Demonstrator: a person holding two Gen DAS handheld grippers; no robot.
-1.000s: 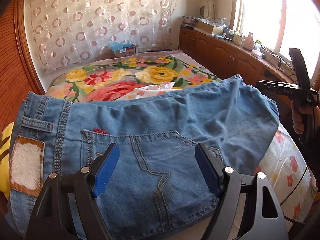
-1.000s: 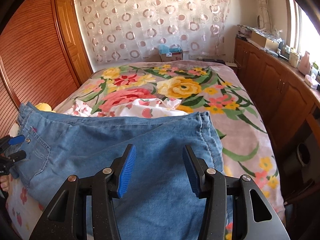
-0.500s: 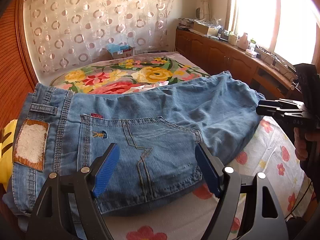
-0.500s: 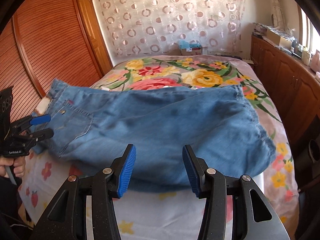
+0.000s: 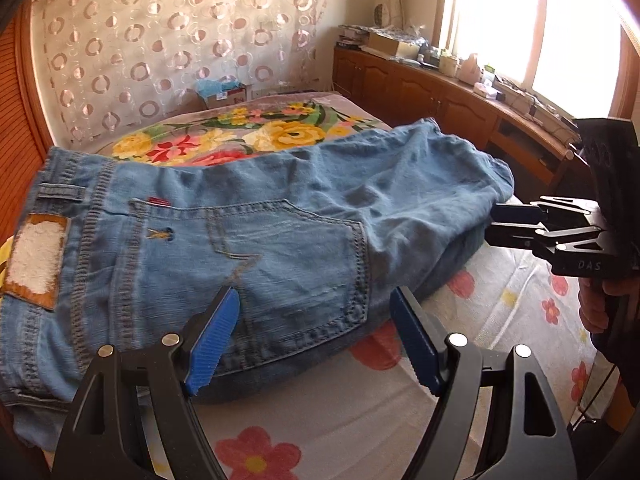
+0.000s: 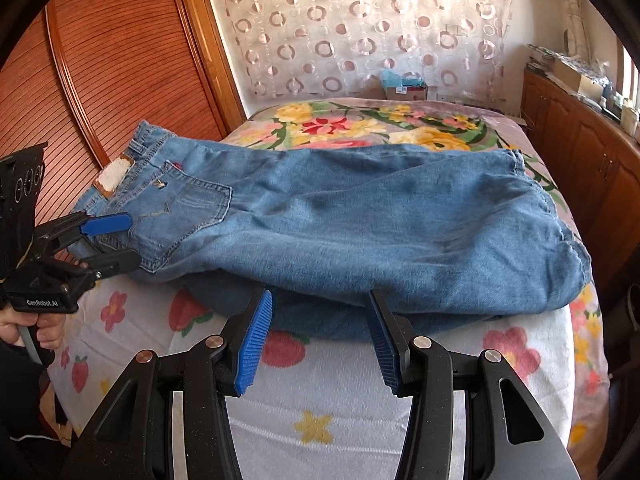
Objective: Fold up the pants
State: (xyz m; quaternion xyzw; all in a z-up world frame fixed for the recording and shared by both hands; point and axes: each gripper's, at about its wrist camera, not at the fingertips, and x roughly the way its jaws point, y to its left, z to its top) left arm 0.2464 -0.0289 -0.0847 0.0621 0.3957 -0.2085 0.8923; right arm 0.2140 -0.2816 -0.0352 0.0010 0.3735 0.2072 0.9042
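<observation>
- The bed [image 6: 320, 412], with a white sheet printed with flowers and strawberries in front and a big floral blanket [image 6: 360, 124] behind, carries everything.
- The pants [image 6: 360, 216], light blue jeans, lie across the near part of the bed. Their long axis runs left to right in both views. The waistband with the leather patch [image 5: 36, 256] is at the left, the back pocket [image 5: 280, 272] faces up, and the leg ends point to the right, toward the wooden cabinets [image 6: 580, 152].
- My judgement: the legs already lie one on the other, so the lengthwise fold looks done, and the crosswise fold is not yet done.
- The next move probably calls for a grip on the near edge at both ends, then carrying the leg ends over to the waist.
- The left gripper [image 5: 316, 340] hovers at the pocket side, jaws spread wide, nothing between them.
- The right gripper [image 6: 320, 340] hovers before the near edge of the legs, jaws apart, not pinching the cloth.
</observation>
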